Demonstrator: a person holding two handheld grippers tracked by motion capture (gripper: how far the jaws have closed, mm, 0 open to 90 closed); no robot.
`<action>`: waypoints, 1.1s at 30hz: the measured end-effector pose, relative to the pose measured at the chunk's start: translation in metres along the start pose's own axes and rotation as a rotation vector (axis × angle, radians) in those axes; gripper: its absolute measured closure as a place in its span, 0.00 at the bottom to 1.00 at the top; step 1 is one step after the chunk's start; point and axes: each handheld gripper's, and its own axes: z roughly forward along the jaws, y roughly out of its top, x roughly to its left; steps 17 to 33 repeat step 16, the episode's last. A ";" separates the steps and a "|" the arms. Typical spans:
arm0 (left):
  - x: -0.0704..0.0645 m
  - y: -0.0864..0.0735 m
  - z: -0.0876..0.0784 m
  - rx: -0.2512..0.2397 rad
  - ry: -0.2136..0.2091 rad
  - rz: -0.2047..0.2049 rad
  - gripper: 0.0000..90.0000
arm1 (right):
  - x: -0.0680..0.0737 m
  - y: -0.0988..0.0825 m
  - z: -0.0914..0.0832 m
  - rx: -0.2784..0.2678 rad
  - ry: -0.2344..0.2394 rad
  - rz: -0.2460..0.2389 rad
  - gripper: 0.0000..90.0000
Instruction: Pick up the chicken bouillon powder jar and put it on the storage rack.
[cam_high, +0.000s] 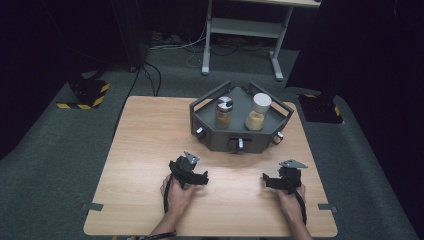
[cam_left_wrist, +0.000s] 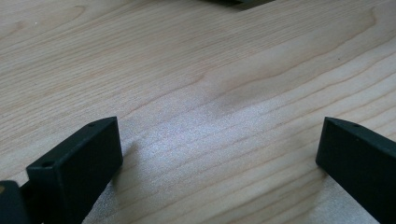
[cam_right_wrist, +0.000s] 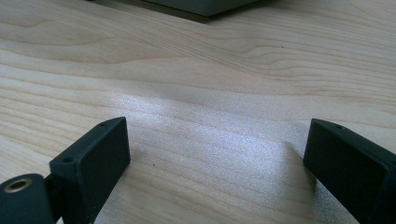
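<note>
My left gripper (cam_high: 192, 173) rests on the light wooden table (cam_high: 145, 140) near its front, held by a hand. In the left gripper view its two black jaws stand wide apart, so the left gripper (cam_left_wrist: 219, 140) is open over bare wood. My right gripper (cam_high: 278, 180) sits at the front right in the other hand. Bare wood also lies between the spread jaws of the right gripper (cam_right_wrist: 217, 140), which is open. A dark grey angular rack (cam_high: 240, 137) stands at the back of the table. It holds a silver-lidded jar (cam_high: 224, 111) and a white-lidded jar (cam_high: 258, 111).
Small knobs line the rack's front faces. Grey carpet surrounds the table, with cables and a white desk frame (cam_high: 240, 30) behind. Black stands with yellow-striped bases (cam_high: 85, 95) flank the far corners. Bare wood lies between the grippers and the rack.
</note>
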 end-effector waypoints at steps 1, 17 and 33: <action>0.000 0.000 0.000 0.000 0.000 0.000 0.00 | 0.000 0.000 0.000 -0.001 0.001 -0.001 0.08; 0.000 0.000 0.000 0.001 0.001 0.000 0.00 | 0.000 -0.001 -0.001 -0.006 -0.001 -0.001 0.10; 0.000 0.000 0.000 0.001 0.001 0.000 0.00 | 0.000 -0.001 -0.001 -0.006 -0.001 -0.001 0.10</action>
